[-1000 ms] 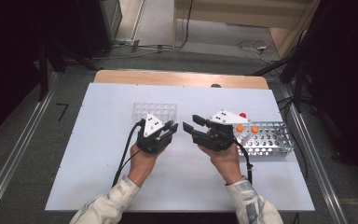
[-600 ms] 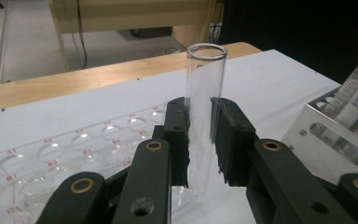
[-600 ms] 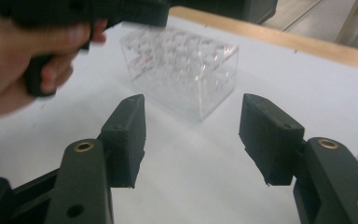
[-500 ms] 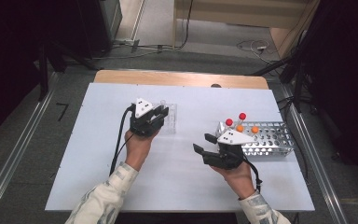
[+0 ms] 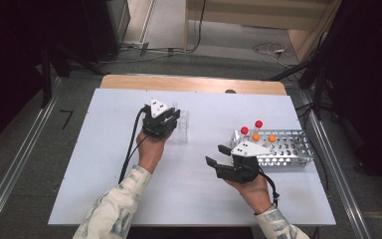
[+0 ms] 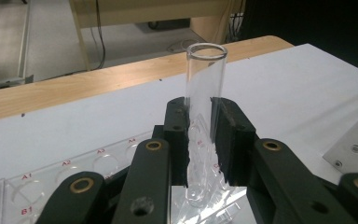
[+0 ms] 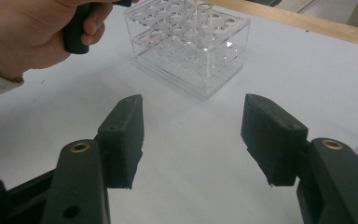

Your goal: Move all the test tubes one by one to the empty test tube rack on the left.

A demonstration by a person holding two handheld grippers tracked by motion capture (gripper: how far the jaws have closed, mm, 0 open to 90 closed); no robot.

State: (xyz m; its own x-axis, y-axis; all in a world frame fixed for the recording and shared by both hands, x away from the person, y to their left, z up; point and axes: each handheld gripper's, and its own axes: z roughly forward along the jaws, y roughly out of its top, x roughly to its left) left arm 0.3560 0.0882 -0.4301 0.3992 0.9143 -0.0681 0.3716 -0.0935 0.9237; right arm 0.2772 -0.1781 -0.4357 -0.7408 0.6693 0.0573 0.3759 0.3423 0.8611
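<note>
Left gripper view: left gripper (image 6: 200, 140) clamps tube (image 6: 205, 88) above clear rack (image 6: 65, 172), not yet seated; right gripper (image 7: 196, 135), jaws just opened, holds nothing.

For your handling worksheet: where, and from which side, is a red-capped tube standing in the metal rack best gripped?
Probably grip the red-capped tube just under its cap, on the stretch rising above the metal rack, coming from above with jaws either side. It stands upright, its lower part sits inside the rack, and orange-capped tubes crowd beside it.

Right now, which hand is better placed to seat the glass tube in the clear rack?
Left. The left gripper is clamped on the glass tube above the clear rack; the right gripper is open, apart.
</note>
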